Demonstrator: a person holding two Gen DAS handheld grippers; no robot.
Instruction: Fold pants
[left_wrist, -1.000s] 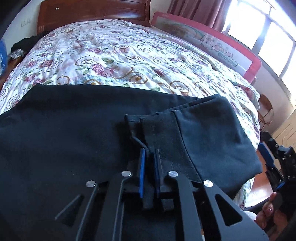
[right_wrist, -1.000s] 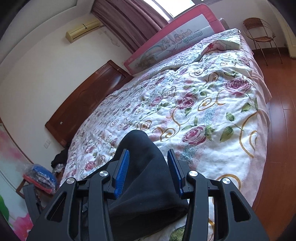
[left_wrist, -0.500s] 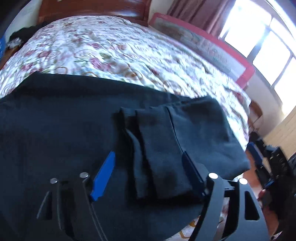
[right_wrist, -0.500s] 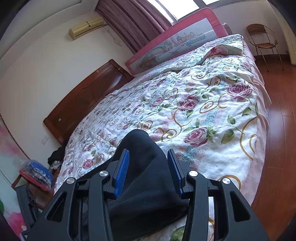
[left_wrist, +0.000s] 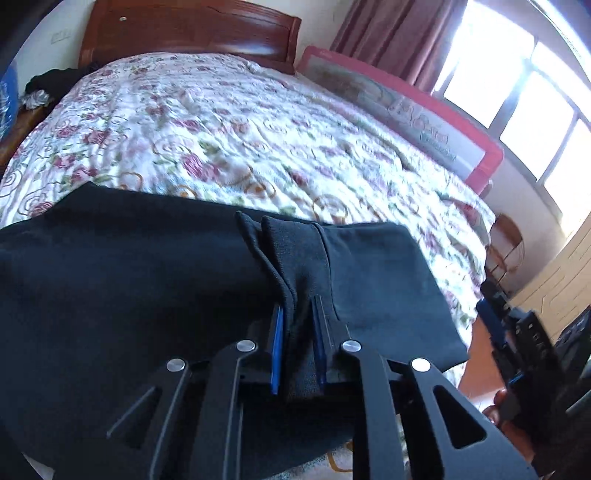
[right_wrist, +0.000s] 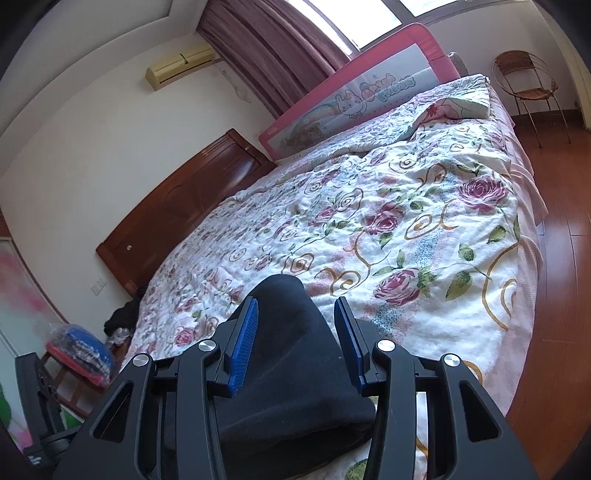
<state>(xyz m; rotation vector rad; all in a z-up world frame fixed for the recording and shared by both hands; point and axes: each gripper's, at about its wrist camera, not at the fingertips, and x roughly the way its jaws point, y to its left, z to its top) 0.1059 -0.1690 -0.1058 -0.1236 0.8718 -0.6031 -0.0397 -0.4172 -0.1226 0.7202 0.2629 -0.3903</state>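
Across the near side of the bed (left_wrist: 229, 122), on its flowered quilt (right_wrist: 424, 236): black pants (left_wrist: 129, 295), spread wide and flat to the left in the left wrist view, folded into a narrower block on the right. On top of that block, a ribbed cuff (left_wrist: 295, 251), doubled into two layers and standing up in a ridge toward the camera.

Left gripper (left_wrist: 297, 308): points down at the pants. Fingers (left_wrist: 277, 332) close together, having just been closing, and clamped on the ribbed cuff, with the cloth pinched between the blue pads and bunched up in front of them.

Right gripper (right_wrist: 295, 306): points low over the foot corner of the bed. Fingers (right_wrist: 242, 343) partway apart, with a rounded fold of the pants (right_wrist: 288, 362) humped up between them and spreading out beneath. Cloth against the pad on the left of that view; cannot tell whether the other pad presses on it, so cannot tell whether that fold is gripped or only lies between.

Beyond the pants, bare quilt all the way up to the wooden headboard (left_wrist: 192, 26). Along the far side of the bed, a pink bed rail (right_wrist: 354, 96) with a cartoon rabbit printed on it; behind it, dark red curtains (right_wrist: 273, 48) and a bright window (left_wrist: 517, 85). High on the wall, an air conditioner (right_wrist: 181, 64). Past the foot of the bed, a wire chair (right_wrist: 528, 81) on the wooden floor (right_wrist: 554, 332).
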